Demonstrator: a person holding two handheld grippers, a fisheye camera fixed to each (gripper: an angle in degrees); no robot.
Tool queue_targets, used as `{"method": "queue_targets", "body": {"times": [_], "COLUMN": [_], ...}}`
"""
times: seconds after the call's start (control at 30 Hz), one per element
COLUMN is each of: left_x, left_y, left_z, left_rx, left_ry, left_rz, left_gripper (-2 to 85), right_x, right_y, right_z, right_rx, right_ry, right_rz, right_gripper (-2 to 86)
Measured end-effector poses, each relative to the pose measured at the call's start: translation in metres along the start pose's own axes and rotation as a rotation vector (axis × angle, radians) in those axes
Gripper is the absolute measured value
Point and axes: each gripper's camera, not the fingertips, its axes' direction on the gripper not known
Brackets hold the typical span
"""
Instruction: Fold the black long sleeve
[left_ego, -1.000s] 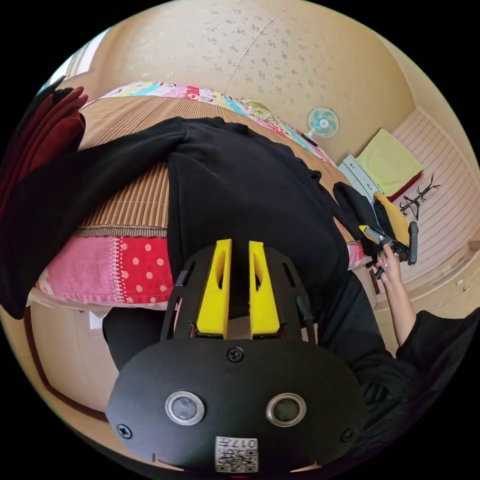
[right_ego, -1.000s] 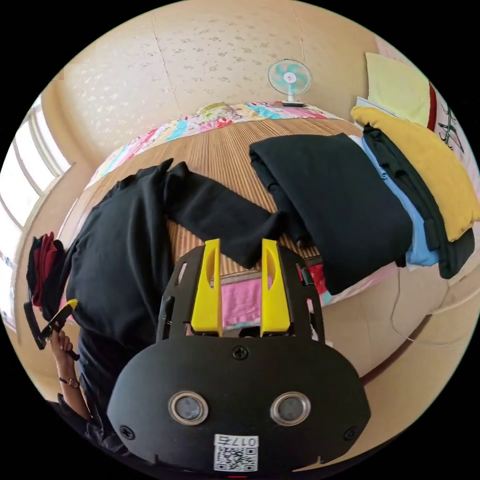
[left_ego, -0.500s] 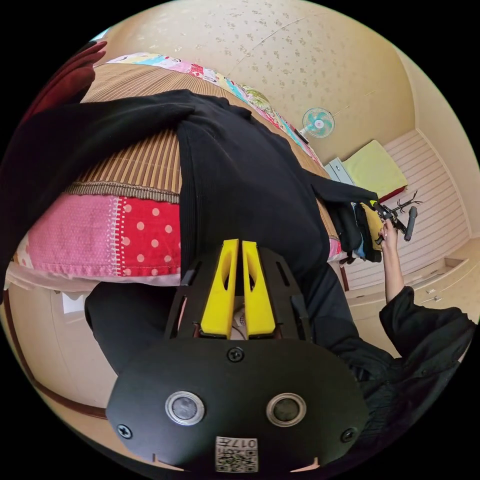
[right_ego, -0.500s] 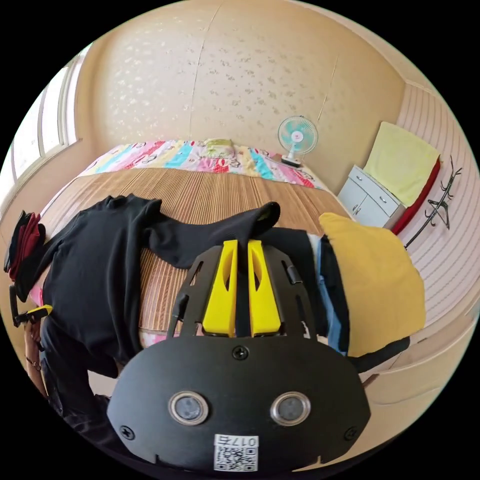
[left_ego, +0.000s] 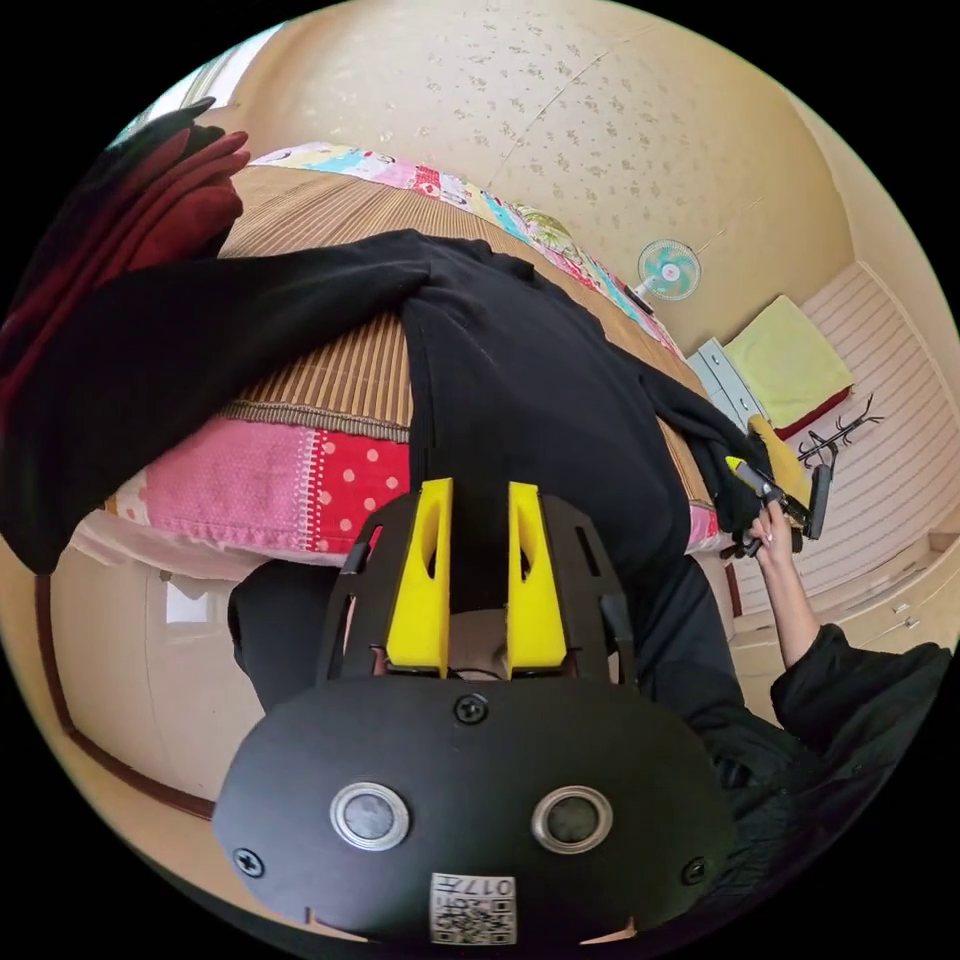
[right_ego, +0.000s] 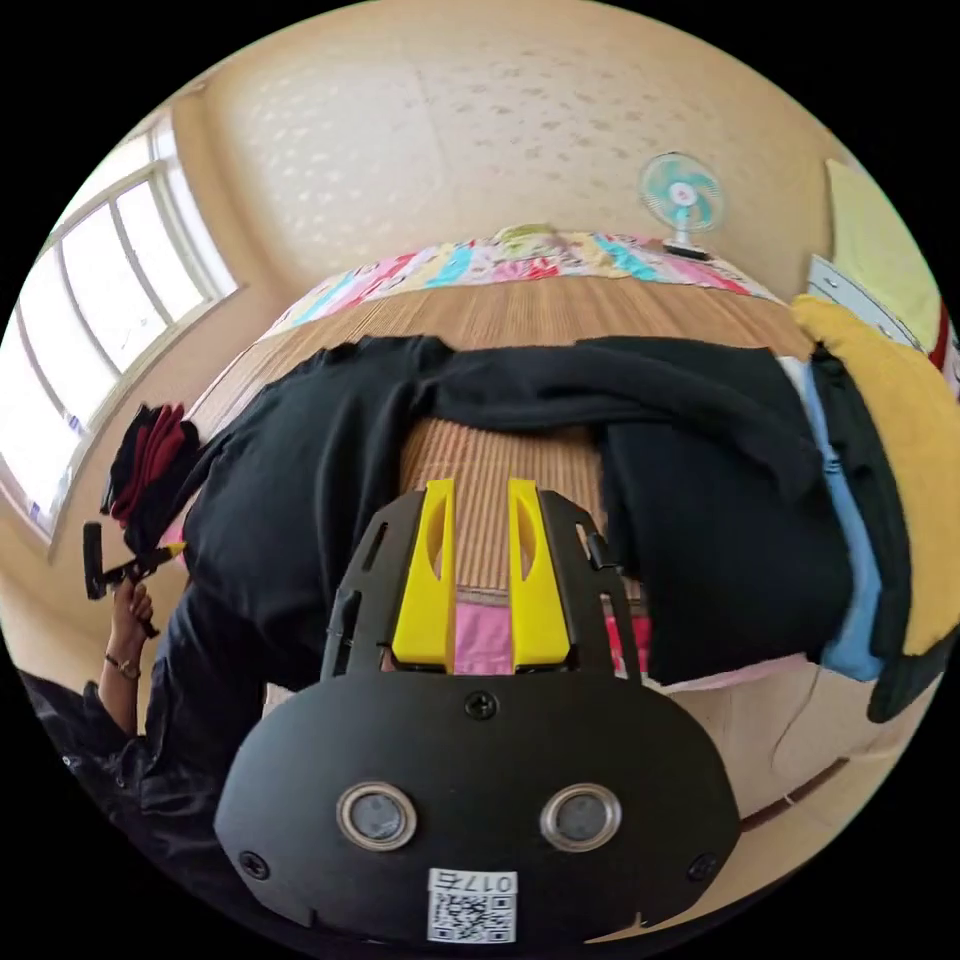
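The black long sleeve shirt (left_ego: 520, 380) lies flat on the striped bamboo mat (right_ego: 500, 460), with its hem hanging over the bed's edge. One sleeve (left_ego: 180, 330) stretches out towards the dark red clothes. The other sleeve (right_ego: 620, 385) lies spread across a folded black garment (right_ego: 720, 540). My left gripper (left_ego: 478, 490) is open in front of the hanging hem. My right gripper (right_ego: 480, 487) is open over the mat's edge, below that sleeve and holding nothing. A hand holds each gripper: the right gripper (left_ego: 775, 490) in the left gripper view, the left gripper (right_ego: 120, 570) in the right gripper view.
A stack of folded clothes, yellow (right_ego: 890, 400) on top over blue and black, sits at the bed's right end. Dark red clothes (right_ego: 150, 460) are piled at the left end. A small fan (right_ego: 680, 195) and a window (right_ego: 90, 340) stand behind. The patchwork quilt (left_ego: 250, 480) hangs down the bed's side.
Half a second ago both grippers were shut, the right one on the raised sleeve cuff. Both are open now, and that sleeve lies stretched over the folded black garment.
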Motion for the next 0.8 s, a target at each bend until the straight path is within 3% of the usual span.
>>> {"method": "queue_targets", "body": {"times": [0.27,0.4,0.6,0.7,0.8], "left_x": [0.007,-0.014,0.004,0.007,0.023], "left_y": [0.032,0.018,0.027,0.039,0.055], "left_z": [-0.021,0.032,0.026,0.027,0.021], "left_rx": [0.148,-0.09,-0.172,-0.292,-0.294], "left_ry": [-0.136,-0.045,-0.019,0.002,-0.035], "left_rz": [-0.042,-0.081,0.043,0.075,0.115], "left_gripper": [10.1,6.9,3.4,3.2,3.6], "right_x": [-0.075,-0.09,-0.073,-0.074,-0.083], "right_y": [0.034,0.031,0.027,0.042,0.061], "right_z": [0.049,0.036,-0.019,-0.03,-0.024], "right_rx": [-0.105,-0.132,-0.1,-0.149,-0.227], "right_ry": [-0.084,-0.026,-0.071,-0.043,-0.03], "right_rz": [-0.031,-0.069,0.008,0.046,0.051], "right_gripper": [6.5,3.9,3.1,3.0,3.0]}}
